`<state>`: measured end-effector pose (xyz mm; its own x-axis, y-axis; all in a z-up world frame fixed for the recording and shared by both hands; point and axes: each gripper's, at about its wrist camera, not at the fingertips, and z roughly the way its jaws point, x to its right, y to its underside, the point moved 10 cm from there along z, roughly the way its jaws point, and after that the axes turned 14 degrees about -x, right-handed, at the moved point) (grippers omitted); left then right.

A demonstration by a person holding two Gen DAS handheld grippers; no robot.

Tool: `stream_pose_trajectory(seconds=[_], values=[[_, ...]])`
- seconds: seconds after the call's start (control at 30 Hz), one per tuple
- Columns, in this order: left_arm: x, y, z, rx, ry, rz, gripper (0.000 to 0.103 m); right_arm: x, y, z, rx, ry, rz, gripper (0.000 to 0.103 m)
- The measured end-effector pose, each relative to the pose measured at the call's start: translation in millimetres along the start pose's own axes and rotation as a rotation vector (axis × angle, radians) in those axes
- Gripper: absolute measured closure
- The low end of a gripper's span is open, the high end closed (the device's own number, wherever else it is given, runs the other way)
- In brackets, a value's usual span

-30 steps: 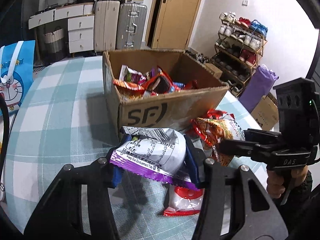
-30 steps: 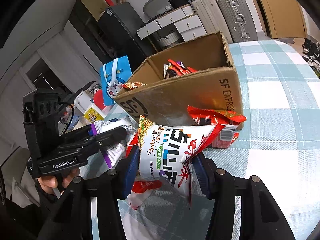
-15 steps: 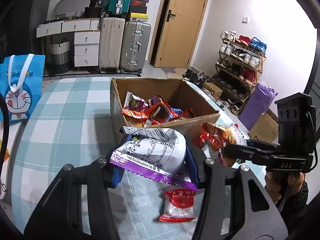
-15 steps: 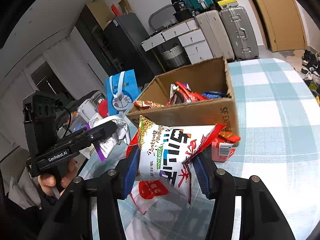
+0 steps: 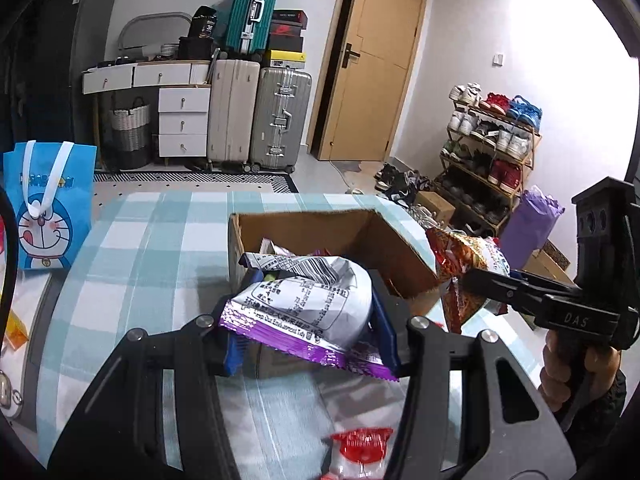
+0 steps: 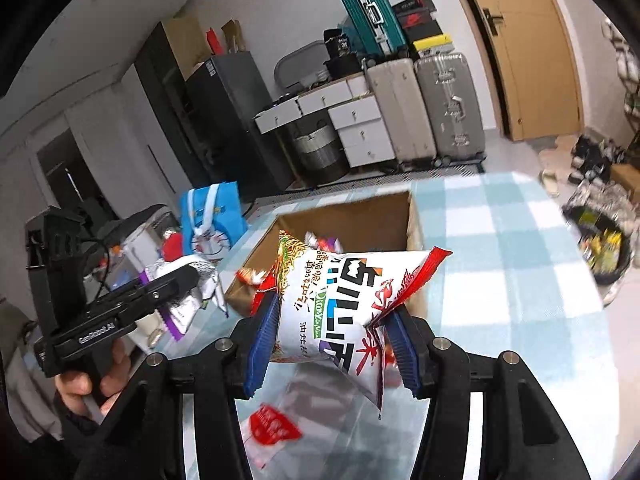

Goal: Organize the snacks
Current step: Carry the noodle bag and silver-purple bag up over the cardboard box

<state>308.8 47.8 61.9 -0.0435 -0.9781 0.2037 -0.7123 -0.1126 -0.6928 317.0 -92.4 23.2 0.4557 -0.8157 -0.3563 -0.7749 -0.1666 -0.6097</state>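
Both jaws rose, gripping purple packet (image 5: 308,304) and noodle bag (image 6: 340,304); only right view shows bin (image 6: 604,256).

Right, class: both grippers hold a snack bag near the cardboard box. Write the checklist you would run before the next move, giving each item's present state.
1. Left gripper clamps the purple-edged bag between both pads: ok.
2. Right gripper clamps the noodle snack bag between both pads: ok.
3. Cardboard box open at the top: ok.
4. Room in the box for two more bags: cannot tell; the held bags hide most of the inside.
5. Both bags hang clear of the checked tablecloth: ok.
6. All snacks collected: not ok; a red-and-clear packet lies on the cloth below the grippers.
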Motion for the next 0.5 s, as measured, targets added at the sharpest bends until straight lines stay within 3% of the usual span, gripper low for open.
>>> stream_pose_trajectory(seconds=[0.5], values=[[-8, -49, 39, 0.005, -0.032, -0.003, 0.054, -4, -66, 31, 0.000, 0.084, -0.085, 0.050]])
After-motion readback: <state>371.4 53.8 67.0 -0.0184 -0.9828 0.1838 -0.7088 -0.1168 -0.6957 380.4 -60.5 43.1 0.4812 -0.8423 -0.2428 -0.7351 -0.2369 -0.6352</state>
